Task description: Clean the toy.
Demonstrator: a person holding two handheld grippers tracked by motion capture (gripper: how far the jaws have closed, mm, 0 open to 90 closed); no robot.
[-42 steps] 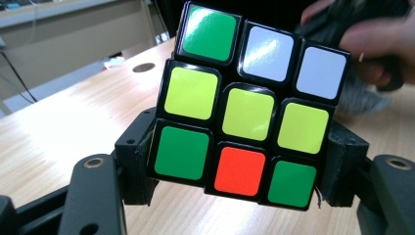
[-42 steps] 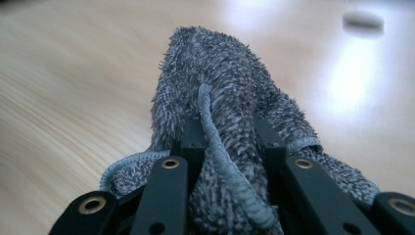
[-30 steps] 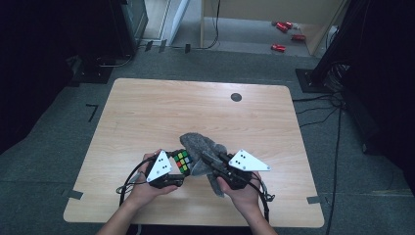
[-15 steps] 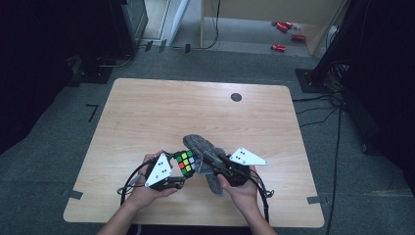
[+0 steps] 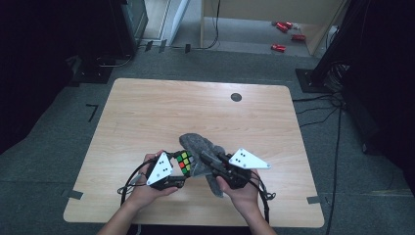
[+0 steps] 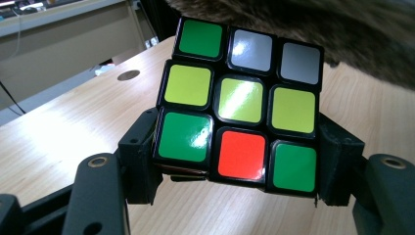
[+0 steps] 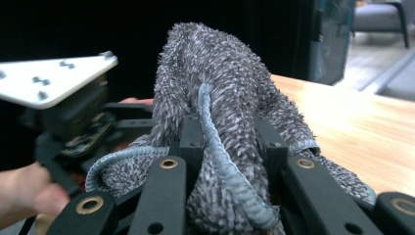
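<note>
Gripping cube (image 6: pixel 240 105) – left gripper (image 5: pixel 180 172) | right gripper (image 5: pixel 208 159) clamps cloth (image 5: pixel 200 147) | near table's (image 5: pixel 147 112) front edge

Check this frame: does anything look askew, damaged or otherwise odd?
Nothing looks damaged or spilled. The cube is scrambled and sits tilted between the left gripper jaws. The grey cloth is bunched in the right gripper and drapes toward the cube.

A scrambled puzzle cube (image 6: pixel 240 110) with green, yellow, grey and red stickers is sitting tilted, lifted above the wooden counter (image 5: pixel 161 112) near its front edge. A fuzzy grey cloth (image 7: pixel 215 88) is bunching up, draping against the cube's far side.
</note>
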